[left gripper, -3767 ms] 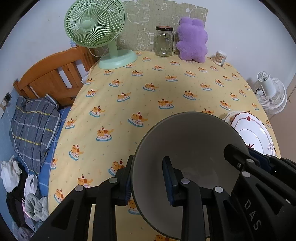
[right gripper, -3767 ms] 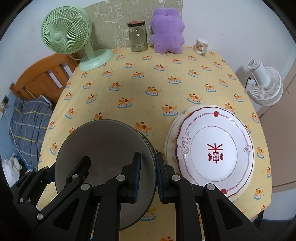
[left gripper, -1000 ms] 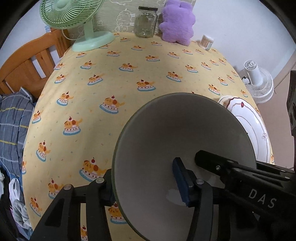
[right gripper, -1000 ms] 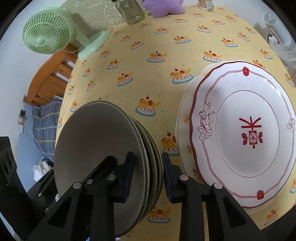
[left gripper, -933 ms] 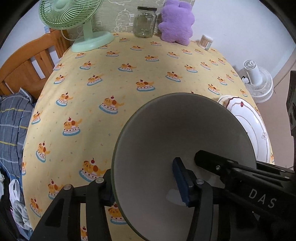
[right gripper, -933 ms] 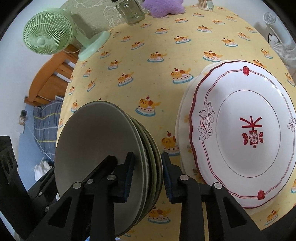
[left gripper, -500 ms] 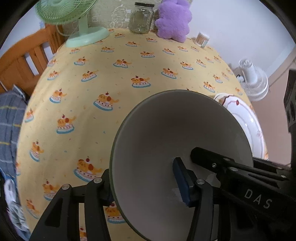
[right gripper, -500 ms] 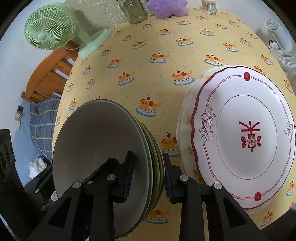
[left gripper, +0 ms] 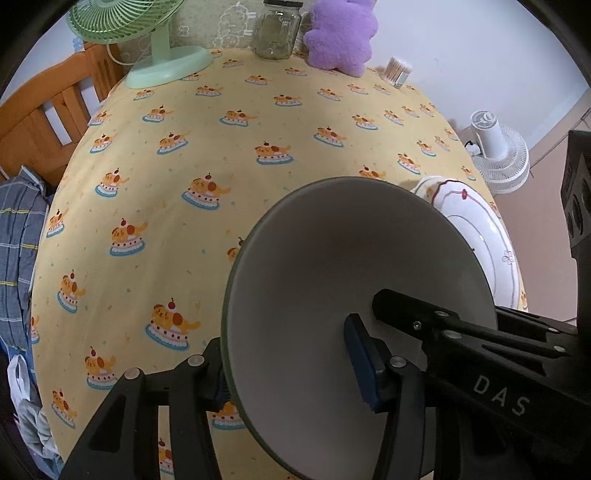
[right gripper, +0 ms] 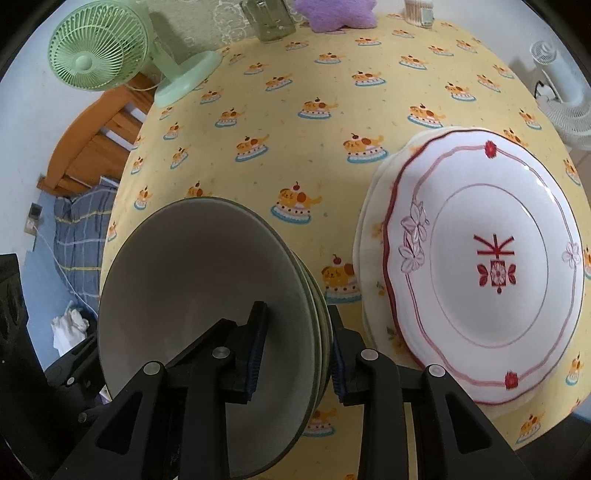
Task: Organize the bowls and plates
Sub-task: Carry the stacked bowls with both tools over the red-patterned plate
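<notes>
A stack of grey bowls (left gripper: 332, 280) with dark green rims is held up off the yellow tablecloth between both grippers. My left gripper (left gripper: 291, 373) is shut on the stack's left rim, one finger inside, one outside. My right gripper (right gripper: 297, 345) is shut on the right rim of the same stack of grey bowls (right gripper: 199, 280), where several nested rims show. A stack of white plates with red trim (right gripper: 480, 266) lies flat on the table to the right; its top plate also shows in the left wrist view (left gripper: 480, 229).
At the table's far edge stand a green desk fan (left gripper: 162, 62), a glass jar (left gripper: 275, 33), a purple plush toy (left gripper: 340, 37) and a small tub of cotton swabs (left gripper: 397, 72). A wooden bed frame (left gripper: 48, 107) is left; a white floor fan (left gripper: 495, 151) is right.
Both grippers have lifted the bowl stack and carried it a little farther over the table. The grips are unchanged. The plates have not moved.
</notes>
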A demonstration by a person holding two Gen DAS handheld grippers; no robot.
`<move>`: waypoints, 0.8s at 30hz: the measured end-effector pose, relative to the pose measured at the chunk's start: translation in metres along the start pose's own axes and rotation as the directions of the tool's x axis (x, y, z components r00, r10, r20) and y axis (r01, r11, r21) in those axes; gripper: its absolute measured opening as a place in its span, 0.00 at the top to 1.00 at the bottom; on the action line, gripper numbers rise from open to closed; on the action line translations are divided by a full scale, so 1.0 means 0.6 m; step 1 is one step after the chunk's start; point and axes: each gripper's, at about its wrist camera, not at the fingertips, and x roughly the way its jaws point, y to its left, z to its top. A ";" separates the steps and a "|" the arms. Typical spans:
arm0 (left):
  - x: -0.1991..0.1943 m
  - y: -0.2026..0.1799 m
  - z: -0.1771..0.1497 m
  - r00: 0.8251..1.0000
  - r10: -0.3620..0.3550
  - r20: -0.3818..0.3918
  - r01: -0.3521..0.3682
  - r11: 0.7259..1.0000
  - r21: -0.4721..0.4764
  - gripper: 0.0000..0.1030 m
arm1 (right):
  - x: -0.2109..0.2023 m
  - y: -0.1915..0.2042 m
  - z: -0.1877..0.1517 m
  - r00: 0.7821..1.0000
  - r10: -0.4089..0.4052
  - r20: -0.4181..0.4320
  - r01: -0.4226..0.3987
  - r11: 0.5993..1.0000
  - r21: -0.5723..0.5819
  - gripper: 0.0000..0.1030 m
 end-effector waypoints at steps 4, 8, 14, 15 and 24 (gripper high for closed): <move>-0.014 -0.004 0.001 1.000 -0.017 0.005 0.017 1.000 0.022 0.50 | -0.018 0.006 -0.004 1.000 -0.020 0.017 0.020 1.000 0.001 0.67; -0.032 -0.012 0.005 0.999 -0.035 0.018 0.034 0.998 0.048 0.50 | -0.042 0.007 -0.008 0.999 -0.030 0.044 0.029 0.999 0.026 0.66; -0.061 -0.042 0.015 0.997 -0.051 0.054 0.045 0.995 0.091 0.50 | -0.085 -0.003 -0.010 0.995 -0.036 0.092 0.031 0.998 0.058 0.66; -0.064 -0.047 0.017 0.997 -0.050 0.058 0.045 0.995 0.092 0.50 | -0.092 -0.007 -0.008 0.994 -0.035 0.099 0.030 0.998 0.058 0.66; -0.067 -0.110 0.024 0.995 -0.041 0.091 0.036 0.998 0.057 0.50 | -0.134 -0.058 0.008 0.993 -0.025 0.115 0.023 1.000 0.017 0.66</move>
